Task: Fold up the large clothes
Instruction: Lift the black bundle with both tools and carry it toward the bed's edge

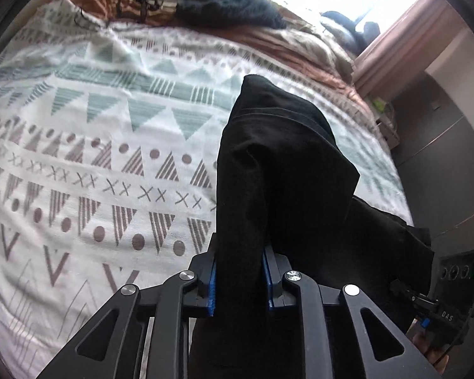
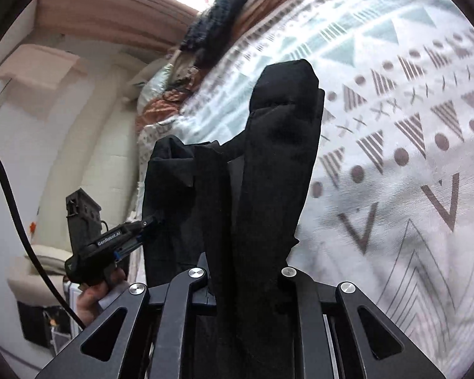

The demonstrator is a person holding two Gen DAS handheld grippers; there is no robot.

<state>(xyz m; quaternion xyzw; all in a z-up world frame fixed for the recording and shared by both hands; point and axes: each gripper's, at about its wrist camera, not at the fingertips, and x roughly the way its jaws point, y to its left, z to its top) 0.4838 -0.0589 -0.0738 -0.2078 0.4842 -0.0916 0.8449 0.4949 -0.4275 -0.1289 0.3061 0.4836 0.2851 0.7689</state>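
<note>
The black garment (image 1: 281,170) hangs in the air above the patterned bedspread (image 1: 88,132), pinched at 2 places. The left gripper (image 1: 240,279) is clamped on one bunched part of it, cloth filling the gap between the blue pads (image 1: 212,287). The right gripper (image 2: 241,279) is likewise closed on a thick fold that rises straight ahead of its camera.

The step in hand looks like carrying the garment over the bed to spread it flat. To do it well, the 2 grippers should draw apart until the edge between them goes taut, then lower together so the hanging cloth meets the bedspread first and lies out without creases. Both grips hold bunched cloth rather than a clean hem, so a slow descent would keep layers from slipping.

In the right wrist view the left gripper sits off to the left, its tip buried in the cloth, with the person's hand (image 2: 93,293) under the handle. Both grippers point forward and somewhat down over the bed, close together. A dark pile of clothes (image 1: 224,3) lies well away at the far side.
</note>
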